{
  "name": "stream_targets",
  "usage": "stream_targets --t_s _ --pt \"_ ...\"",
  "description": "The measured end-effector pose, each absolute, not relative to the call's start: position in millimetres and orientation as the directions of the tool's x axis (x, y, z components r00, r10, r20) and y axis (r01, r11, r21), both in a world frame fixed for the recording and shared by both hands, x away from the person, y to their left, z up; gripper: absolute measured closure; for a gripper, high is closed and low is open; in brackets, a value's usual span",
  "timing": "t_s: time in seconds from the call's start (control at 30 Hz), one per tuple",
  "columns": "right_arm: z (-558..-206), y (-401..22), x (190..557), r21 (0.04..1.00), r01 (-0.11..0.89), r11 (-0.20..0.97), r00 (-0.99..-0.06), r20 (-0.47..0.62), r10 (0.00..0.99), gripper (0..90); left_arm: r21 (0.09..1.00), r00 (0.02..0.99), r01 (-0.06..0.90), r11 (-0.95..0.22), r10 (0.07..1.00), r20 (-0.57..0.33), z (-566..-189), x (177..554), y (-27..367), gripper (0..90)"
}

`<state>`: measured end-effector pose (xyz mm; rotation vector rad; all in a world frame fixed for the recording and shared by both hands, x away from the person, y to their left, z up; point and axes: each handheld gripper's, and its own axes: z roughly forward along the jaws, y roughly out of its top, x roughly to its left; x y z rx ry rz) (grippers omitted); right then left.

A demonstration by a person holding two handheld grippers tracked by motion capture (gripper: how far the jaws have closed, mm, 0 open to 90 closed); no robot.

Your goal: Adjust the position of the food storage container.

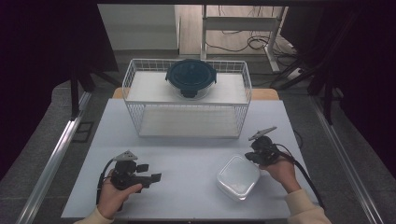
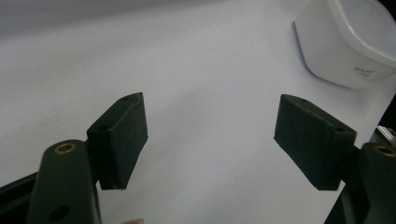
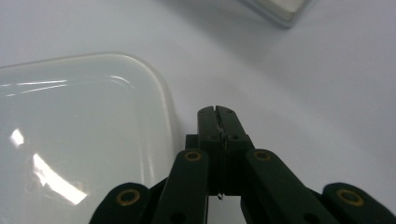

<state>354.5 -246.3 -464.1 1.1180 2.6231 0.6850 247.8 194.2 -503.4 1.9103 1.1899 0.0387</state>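
Left gripper [image 1: 150, 172], near left of white table [image 1: 187, 154]: held low in a hand [image 1: 112, 196], jaws spread wide, nothing between the pads, bare tabletop beyond them in the left gripper view. Clear plastic container [image 1: 238, 177], square with rounded corners, flat on the table at near right, well apart from the left gripper, seen at upper right in the left gripper view [image 2: 345, 42]. Right gripper [image 1: 256, 155], just beside the container's right edge: jaws pressed fully together, gripping nothing, tips over the tabletop next to the container's rim [image 3: 93, 126]. Farther back, centre: white wire basket [image 1: 187, 100] across the table's far edge. Inside, on its upper shelf: round dark-lidded container [image 1: 190, 77].
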Motion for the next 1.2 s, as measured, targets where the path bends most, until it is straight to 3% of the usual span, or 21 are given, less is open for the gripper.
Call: stream_targets --t_s 0.3,0.63,0.87,1.2 --pt "-444 -285 313 0.595 0.636 0.491 -0.616 0.008 0.788 88.9 0.681 0.552 0.710 -0.180 0.742 -0.379 -502 245 193 25.2" --pt "-464 -303 266 0.572 0.687 0.448 -0.578 0.057 0.814 88.7 0.680 0.551 0.710 -0.183 0.745 -0.376 -502 244 191 25.2" --pt "-484 -293 265 0.523 0.710 0.471 -0.597 0.091 0.797 88.8 0.682 0.547 0.709 -0.179 0.749 -0.373 -502 242 192 25.2" --pt "-485 -277 267 0.532 0.697 0.482 -0.610 0.086 0.788 89.0 0.681 0.547 0.710 -0.180 0.749 -0.373 -502 242 191 25.2"
